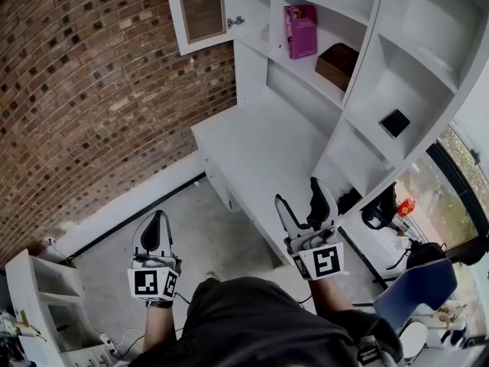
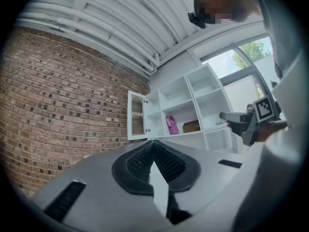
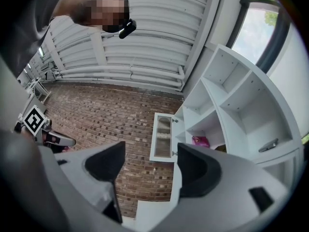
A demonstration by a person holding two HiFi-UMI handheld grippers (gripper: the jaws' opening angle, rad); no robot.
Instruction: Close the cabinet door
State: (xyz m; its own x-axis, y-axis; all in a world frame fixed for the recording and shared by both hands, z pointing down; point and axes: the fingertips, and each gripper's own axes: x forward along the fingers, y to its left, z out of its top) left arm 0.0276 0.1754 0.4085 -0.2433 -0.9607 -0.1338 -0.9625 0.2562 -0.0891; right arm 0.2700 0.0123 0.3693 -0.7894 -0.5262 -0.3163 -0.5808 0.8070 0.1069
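Head view: finds the cabinet door (image 1: 202, 10) swung open at the shelf unit's (image 1: 365, 48) upper left corner, beside the brick wall (image 1: 92, 90). Holds left gripper (image 1: 155, 222) jaws pressed together, right gripper (image 1: 298, 193) jaws spread on nothing, both well apart from the door

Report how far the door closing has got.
Done: nothing; the door stands wide open at the top left of the shelf unit. In hand: both grippers hang low, well short of it, the right gripper open and empty, the left gripper shut and empty. Left: reach the door and swing it shut.
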